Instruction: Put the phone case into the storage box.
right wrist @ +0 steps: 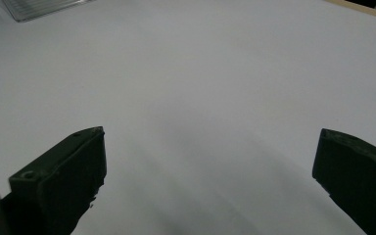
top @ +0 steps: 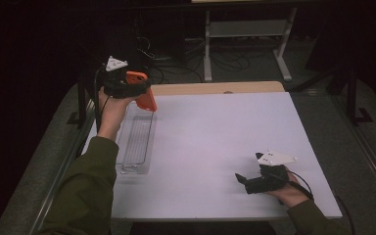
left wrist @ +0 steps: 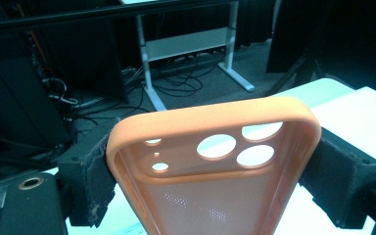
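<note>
Jaws, left gripper (left wrist: 215, 166): clamped on both long edges of the orange phone case (left wrist: 215, 161).
Case: held in the air over the far end of the clear tray (top: 136, 142), camera holes uppermost.
Jaws, right gripper (right wrist: 210, 171): spread wide, nothing between.
Table (top: 215, 142): white top bare between tray and right gripper.

Looks like lab or test room: white work table (top: 215, 147), tangled cables (top: 225, 61) on floor, bare metal desk frame (top: 247, 29), dark surroundings.

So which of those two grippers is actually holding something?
The left gripper, raised over the clear plastic tray, clamps an orange silicone phone case. The right gripper rests open on the white table.
</note>
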{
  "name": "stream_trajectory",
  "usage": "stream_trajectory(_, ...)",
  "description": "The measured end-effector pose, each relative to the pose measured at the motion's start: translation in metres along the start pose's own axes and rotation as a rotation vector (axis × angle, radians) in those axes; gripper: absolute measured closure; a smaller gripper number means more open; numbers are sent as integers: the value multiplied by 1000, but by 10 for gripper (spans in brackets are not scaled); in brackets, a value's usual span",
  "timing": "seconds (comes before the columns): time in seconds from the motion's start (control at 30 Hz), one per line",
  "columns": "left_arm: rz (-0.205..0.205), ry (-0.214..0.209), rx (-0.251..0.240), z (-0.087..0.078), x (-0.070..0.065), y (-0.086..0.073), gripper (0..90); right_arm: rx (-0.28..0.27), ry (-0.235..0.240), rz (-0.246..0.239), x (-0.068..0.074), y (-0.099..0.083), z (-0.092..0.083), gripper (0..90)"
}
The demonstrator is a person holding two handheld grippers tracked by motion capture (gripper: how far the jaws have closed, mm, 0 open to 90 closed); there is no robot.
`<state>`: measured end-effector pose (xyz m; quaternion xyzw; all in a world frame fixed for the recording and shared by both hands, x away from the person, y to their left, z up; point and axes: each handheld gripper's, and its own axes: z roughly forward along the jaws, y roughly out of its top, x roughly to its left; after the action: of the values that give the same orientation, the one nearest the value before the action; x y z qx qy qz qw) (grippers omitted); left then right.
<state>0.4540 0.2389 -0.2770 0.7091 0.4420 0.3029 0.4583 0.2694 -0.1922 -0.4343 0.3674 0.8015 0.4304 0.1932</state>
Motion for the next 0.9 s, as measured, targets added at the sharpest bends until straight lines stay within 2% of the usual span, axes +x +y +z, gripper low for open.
stream_trajectory(0.2, -41, 67, 23, 5, 8, -2, 155, -5, -3, -6, 0, 0, 0, 0)
stream_trajectory(0.33, -65, 93, 31, 9, 11, -4, 154, -6, -3, -6, 0, 0, 0, 0)
stream_trajectory(0.7, -81, 157, 87, 24, 15, -11, 152, -10, -2, -8, 0, 0, -1, 0)
stream_trajectory(0.73, -71, 161, 93, 25, 16, -12, 152, -10, -1, -8, 0, 0, -1, 0)
stream_trajectory(0.77, -85, 164, 91, 27, 15, -13, 151, -10, -1, -7, 0, 0, -1, 0)
stream_trajectory(0.8, -75, 168, 98, 28, 16, -14, 151, -9, 0, -7, 0, 0, -1, 0)
stream_trajectory(0.9, -78, 188, 109, 33, 17, -17, 151, -7, 1, -4, 0, 0, -1, 0)
